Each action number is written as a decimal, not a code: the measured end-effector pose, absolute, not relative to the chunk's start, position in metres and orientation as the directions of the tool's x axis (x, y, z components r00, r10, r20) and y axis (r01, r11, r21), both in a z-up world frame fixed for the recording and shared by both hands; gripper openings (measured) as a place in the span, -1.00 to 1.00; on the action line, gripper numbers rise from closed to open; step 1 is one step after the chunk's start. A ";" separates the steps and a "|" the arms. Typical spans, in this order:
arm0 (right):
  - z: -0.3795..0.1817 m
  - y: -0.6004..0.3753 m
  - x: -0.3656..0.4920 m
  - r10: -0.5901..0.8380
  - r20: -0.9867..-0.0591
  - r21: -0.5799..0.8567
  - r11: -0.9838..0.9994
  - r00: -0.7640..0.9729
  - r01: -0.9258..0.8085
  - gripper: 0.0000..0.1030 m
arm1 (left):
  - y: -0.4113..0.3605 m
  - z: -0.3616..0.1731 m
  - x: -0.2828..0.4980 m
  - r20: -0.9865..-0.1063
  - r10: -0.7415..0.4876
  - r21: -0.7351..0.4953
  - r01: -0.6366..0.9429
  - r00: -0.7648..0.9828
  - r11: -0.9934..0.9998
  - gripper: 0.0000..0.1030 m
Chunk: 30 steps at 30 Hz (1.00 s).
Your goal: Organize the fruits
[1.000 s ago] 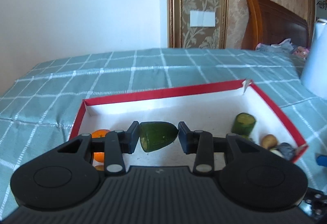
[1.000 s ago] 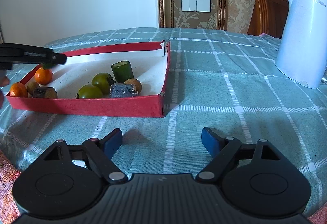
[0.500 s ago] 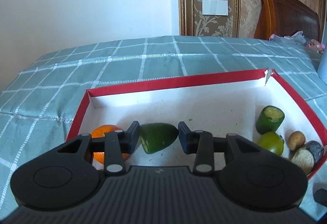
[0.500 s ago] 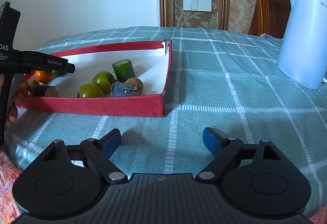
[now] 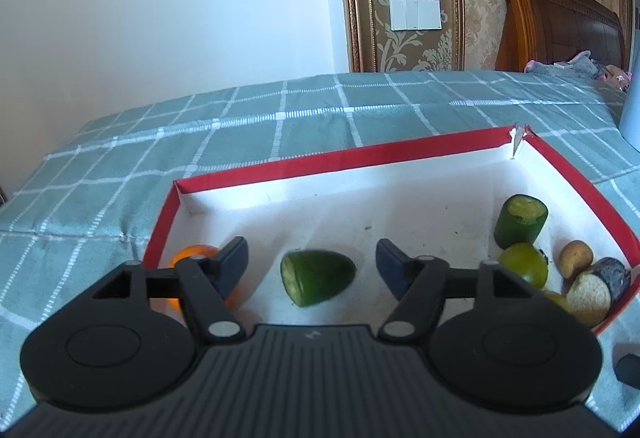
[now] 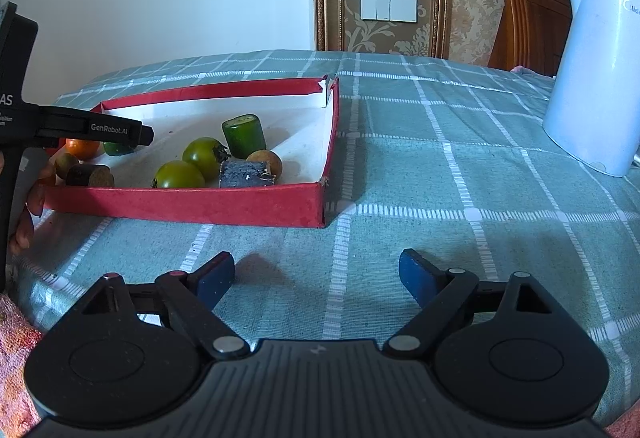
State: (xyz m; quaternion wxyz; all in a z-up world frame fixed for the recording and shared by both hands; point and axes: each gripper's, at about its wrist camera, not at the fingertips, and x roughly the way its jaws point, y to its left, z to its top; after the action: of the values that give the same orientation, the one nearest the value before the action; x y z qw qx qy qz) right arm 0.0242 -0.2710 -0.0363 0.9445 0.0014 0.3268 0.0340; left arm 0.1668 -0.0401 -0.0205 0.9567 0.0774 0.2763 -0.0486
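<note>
The left gripper (image 5: 312, 258) has just been opening its jaws, and the green cucumber tip (image 5: 318, 277) lies free between them on the white floor of the red tray (image 5: 360, 158), touching neither pad. An orange (image 5: 192, 254) sits at its 9 o'clock, a cut cucumber chunk (image 5: 520, 222) at 2 o'clock. The right gripper (image 6: 316, 274) hovers wide and empty over the checked tablecloth (image 6: 440, 178), the tray at its 11 o'clock.

Bright, bluish daylight; both fisheye views bow straight lines and darken at the corners. Glare whitens the red box (image 5: 400, 152) floor. The right gripper (image 6: 316, 272) casts soft shadows on the checked tablecloth (image 6: 460, 178). Focus crisp, slightly soft at the edges
</note>
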 end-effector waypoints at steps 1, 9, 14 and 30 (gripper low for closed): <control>-0.036 -0.271 0.024 0.066 -0.617 0.025 0.998 0.784 -0.064 0.74 | -0.040 -0.019 0.165 -0.530 -0.043 0.125 0.128 0.847 0.984 0.47; -0.036 -0.271 0.024 0.064 -0.617 0.024 0.998 0.784 -0.063 0.75 | -0.022 -0.002 0.149 -0.489 0.006 0.092 0.045 0.873 0.995 0.79; -0.037 -0.270 0.024 0.065 -0.618 0.023 0.998 0.784 -0.064 0.76 | -0.015 0.007 0.137 -0.485 -0.001 0.067 0.038 0.875 0.997 0.80; -0.029 -0.276 0.014 0.084 -0.626 0.141 0.990 0.775 0.007 0.83 | -0.002 0.041 0.030 -0.393 0.005 0.011 -0.001 0.920 1.000 1.00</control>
State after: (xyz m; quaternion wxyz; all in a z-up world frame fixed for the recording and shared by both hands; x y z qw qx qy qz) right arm 0.0142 -0.2757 -0.0295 0.9396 0.0679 0.3348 0.0206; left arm 0.0298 -0.0016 0.0407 0.9797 0.0055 0.2005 0.0016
